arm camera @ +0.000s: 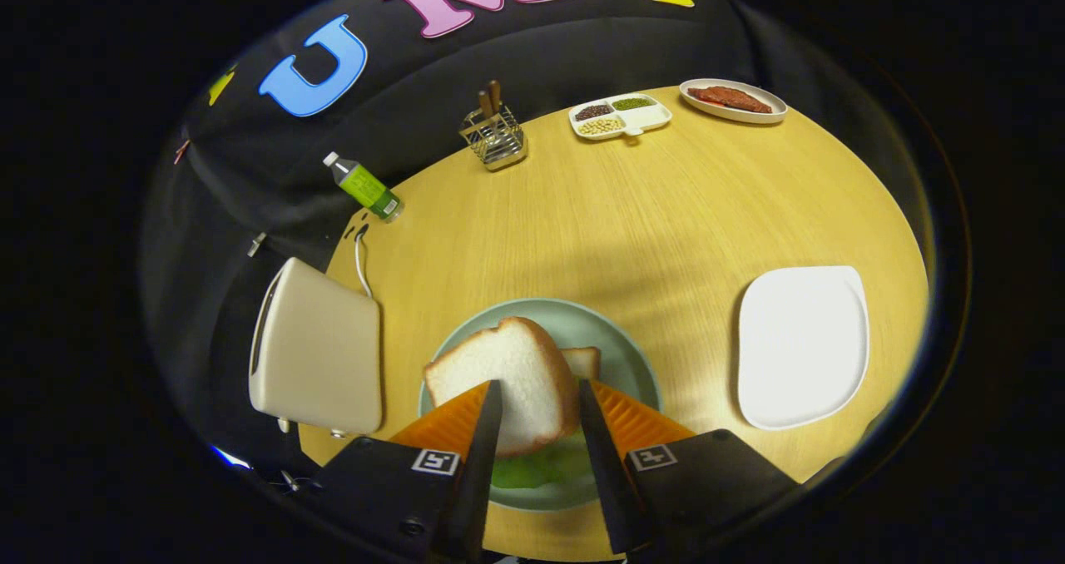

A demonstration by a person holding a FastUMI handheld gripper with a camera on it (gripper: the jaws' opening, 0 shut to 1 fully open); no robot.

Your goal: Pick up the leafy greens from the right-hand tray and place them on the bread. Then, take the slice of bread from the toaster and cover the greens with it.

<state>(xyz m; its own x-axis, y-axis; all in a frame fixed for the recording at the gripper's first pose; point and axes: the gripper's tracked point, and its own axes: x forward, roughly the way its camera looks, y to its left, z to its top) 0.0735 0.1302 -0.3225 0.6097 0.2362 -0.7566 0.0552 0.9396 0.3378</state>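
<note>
Both claw [539, 410] fingers grip bread slice [507, 381] over plate [616, 339] — bare table [632, 215] beyond.

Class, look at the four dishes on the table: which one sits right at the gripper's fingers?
The pale green round plate, carrying bread and greens. The gripper holds the bread slice over it; the white tray, divided dish and meat plate lie beyond.

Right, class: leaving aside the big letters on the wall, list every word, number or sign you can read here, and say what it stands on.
Bottle label: print too small to read.
Square markers on the gripper: black-and-white patterns, no words.
Nothing else here carries readable text.
The gripper's fingers flank the bread slice; whether they press on it cannot be told.
</note>
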